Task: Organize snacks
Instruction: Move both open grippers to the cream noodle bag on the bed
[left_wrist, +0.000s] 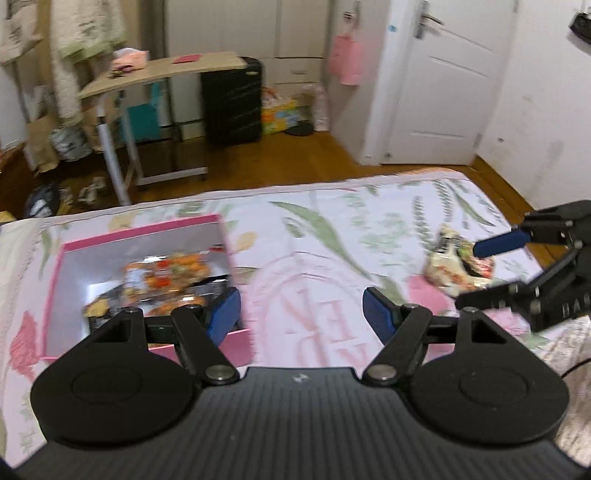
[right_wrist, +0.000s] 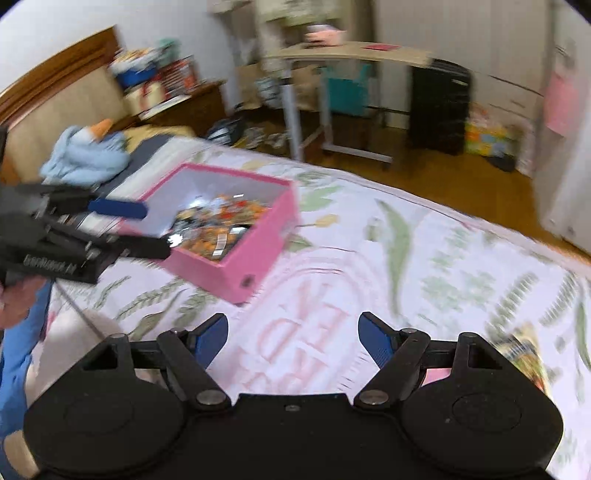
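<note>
A pink box (left_wrist: 236, 341) with orange snack packets (left_wrist: 173, 273) inside lies on the floral bedspread (left_wrist: 325, 236); it also shows in the right wrist view (right_wrist: 255, 243) with its snack packets (right_wrist: 221, 221). My left gripper (left_wrist: 301, 315) is open and empty beside the box's right side. It also shows in the right wrist view (right_wrist: 155, 229) over the box's near edge. A cream snack packet (left_wrist: 458, 264) lies loose at the right, also in the right wrist view (right_wrist: 524, 354). My right gripper (right_wrist: 293, 338) is open and empty; in the left wrist view it (left_wrist: 476, 273) hangs by the packet.
A folding desk (left_wrist: 159, 74) and a black suitcase (left_wrist: 232, 99) stand on the wooden floor beyond the bed. A white door (left_wrist: 443, 81) is at the right. A blue cloth (right_wrist: 85, 155) lies near the headboard (right_wrist: 55, 92).
</note>
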